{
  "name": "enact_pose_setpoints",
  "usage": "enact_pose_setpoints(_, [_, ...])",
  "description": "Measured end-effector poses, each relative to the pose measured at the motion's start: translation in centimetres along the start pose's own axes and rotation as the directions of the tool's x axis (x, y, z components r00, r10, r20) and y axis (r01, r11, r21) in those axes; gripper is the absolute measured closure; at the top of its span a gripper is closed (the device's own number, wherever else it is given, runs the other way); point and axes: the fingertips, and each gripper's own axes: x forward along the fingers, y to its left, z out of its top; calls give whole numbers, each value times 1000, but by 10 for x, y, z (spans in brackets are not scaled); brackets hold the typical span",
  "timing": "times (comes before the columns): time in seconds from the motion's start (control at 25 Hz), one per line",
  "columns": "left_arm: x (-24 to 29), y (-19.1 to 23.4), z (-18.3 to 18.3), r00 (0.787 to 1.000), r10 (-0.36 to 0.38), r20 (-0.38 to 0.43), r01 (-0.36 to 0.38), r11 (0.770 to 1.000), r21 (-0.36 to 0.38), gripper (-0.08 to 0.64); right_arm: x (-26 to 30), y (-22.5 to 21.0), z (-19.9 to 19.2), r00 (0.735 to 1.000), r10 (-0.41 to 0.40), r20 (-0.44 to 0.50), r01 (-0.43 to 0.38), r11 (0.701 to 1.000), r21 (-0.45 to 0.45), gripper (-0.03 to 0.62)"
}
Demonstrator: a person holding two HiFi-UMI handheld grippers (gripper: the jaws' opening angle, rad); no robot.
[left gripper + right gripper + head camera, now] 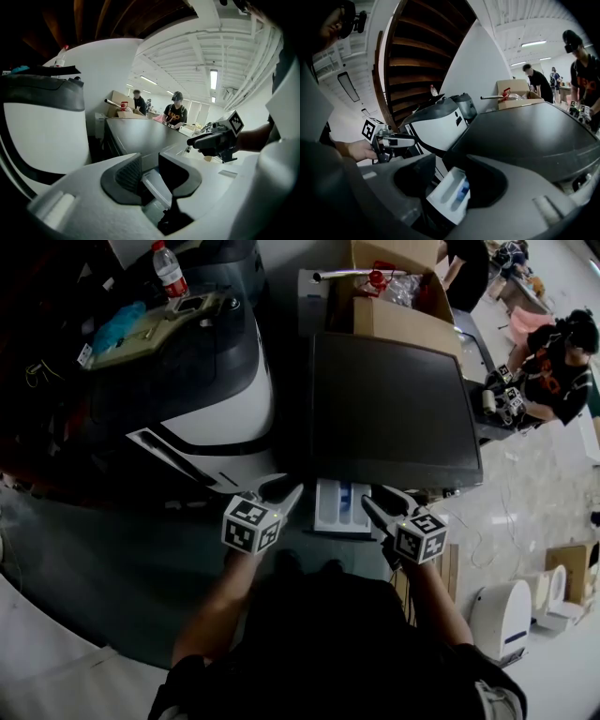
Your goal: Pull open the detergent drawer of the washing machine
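The washing machine (pixel 394 409) has a dark flat top, and its white detergent drawer (pixel 342 505) with a blue insert sticks out of the front at the near edge. My left gripper (pixel 284 491) hangs just left of the drawer, and my right gripper (pixel 384 502) just right of it. Both are open with nothing held. In the left gripper view the drawer (pixel 154 185) shows beyond the gap of the left gripper (pixel 150 171). In the right gripper view it (pixel 450 194) lies below and beyond the right gripper (pixel 450 176), clear of the pads.
A white-and-black machine (pixel 206 399) stands to the left, with a water bottle (pixel 170 270) on top. Cardboard boxes (pixel 398 296) sit behind the washing machine. People work at a bench at the back right (pixel 558 362). A white appliance (pixel 502 615) lies on the floor at the right.
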Motion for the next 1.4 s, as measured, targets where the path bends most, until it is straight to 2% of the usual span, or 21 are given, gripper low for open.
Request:
enact_pose_setpoints(0.32, [0, 38, 31, 999, -27, 46, 24, 998, 66, 460, 18, 20, 46, 995, -50, 89, 53, 998, -41, 424])
enact_pose_setpoints(0.48, [-5, 44, 52, 996, -10, 85, 5, 998, 57, 472, 7, 17, 60, 995, -58, 84, 67, 992, -109, 442])
enact_pose_setpoints(0.64, [-10, 41, 79, 992, 16, 127, -21, 999, 35, 486, -7, 5, 95, 991, -51, 124, 71, 984, -161, 477])
enact_pose_setpoints(0.8, [-6, 21, 102, 988, 19, 151, -26, 998, 49, 492, -26, 0, 136, 979, 5, 203, 34, 981, -191, 502])
enact_pose_setpoints(0.92, [-1, 4, 118, 986, 13, 168, -25, 997, 68, 494, -43, 4, 164, 957, 72, 279, -16, 980, -198, 525])
enact_pose_setpoints(1.04, [5, 0, 132, 982, 26, 185, -41, 996, 78, 499, -54, 9, 185, 941, 123, 314, -46, 970, -240, 574])
enact_pose_setpoints(1.2, [8, 0, 142, 979, 57, 194, -73, 994, 78, 505, -60, 16, 194, 931, 158, 330, -61, 956, -288, 589])
enact_pose_setpoints(1.4, [9, -5, 159, 966, 82, 244, -101, 993, 66, 508, -57, 16, 189, 916, 177, 361, -79, 960, -268, 591])
